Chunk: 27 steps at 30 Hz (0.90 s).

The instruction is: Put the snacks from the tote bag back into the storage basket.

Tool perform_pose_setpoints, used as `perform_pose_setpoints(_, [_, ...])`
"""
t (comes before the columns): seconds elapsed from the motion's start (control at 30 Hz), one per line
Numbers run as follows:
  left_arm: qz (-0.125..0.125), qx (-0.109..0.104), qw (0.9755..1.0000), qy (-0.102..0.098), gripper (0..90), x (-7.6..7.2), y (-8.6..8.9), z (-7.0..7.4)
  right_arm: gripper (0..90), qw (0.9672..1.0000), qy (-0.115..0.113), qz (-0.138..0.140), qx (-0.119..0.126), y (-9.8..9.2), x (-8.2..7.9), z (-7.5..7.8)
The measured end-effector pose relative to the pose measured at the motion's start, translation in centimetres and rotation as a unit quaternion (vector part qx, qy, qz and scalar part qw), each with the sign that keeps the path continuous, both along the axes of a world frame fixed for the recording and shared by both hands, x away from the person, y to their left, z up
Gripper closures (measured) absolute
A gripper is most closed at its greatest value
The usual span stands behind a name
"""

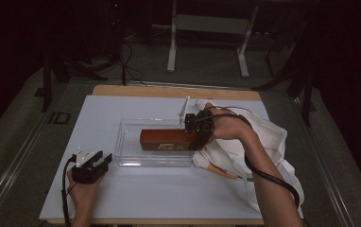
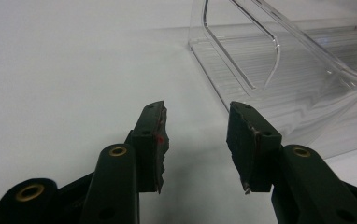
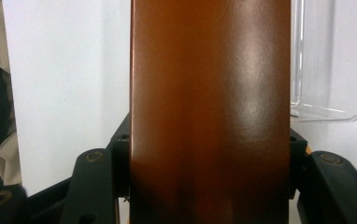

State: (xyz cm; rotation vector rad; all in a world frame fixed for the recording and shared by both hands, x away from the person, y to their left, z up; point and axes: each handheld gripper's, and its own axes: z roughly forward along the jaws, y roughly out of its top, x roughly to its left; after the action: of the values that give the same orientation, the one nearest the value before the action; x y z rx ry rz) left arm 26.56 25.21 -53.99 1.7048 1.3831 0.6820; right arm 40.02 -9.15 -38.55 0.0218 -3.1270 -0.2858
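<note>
1. While you hold it over the tray, the brown box [image 1: 169, 140] lies level and lengthwise in your right claw [image 1: 198, 135], gripped at its right-hand end. In the right gripper view the jaws press both long sides of the box [image 3: 209, 107], so this claw is clenched on it. Gripping one end probably leaves the rest of the box free to go into the tray first.

2. Clear plastic tray [image 1: 126, 142]: stands on the white counter [image 1: 169, 194] with its long axis across it, matching the way the box lies. The box sits over its right half; whether it already rests on the tray floor you cannot tell from these views.

3. Left claw [image 1: 93, 165]: rests on the counter just beside the tray's near left corner. In the left gripper view its pads [image 2: 155, 140] stand apart with nothing between them, so it is released. The tray wall [image 2: 242, 70] lies just ahead of it, likely so that you can steady the tray if it slides.

4. White cloth bag [image 1: 268, 137]: lies crumpled at the counter's right, under your right forearm, touching the tray's right end.

5. Orange-tipped item [image 1: 223, 173]: pokes out from the bag's near edge; too small to identify.
</note>
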Motion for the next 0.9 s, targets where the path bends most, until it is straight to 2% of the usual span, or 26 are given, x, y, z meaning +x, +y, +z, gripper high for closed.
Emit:
perform_pose_setpoints(0.5, [0.001, -0.001, 1.0000, -0.001, 57.7, 0.0, 0.0, 0.0, 43.2, 0.9999, 0.005, 0.007, -0.012, 0.8, 0.1, -0.9])
perform_pose_setpoints(0.9, [0.000, -0.001, 1.0000, 0.000, 57.7, 0.0, 0.0, 0.0, 42.8, 0.9993, 0.006, 0.015, -0.033, 2.0, -0.2, -1.9])
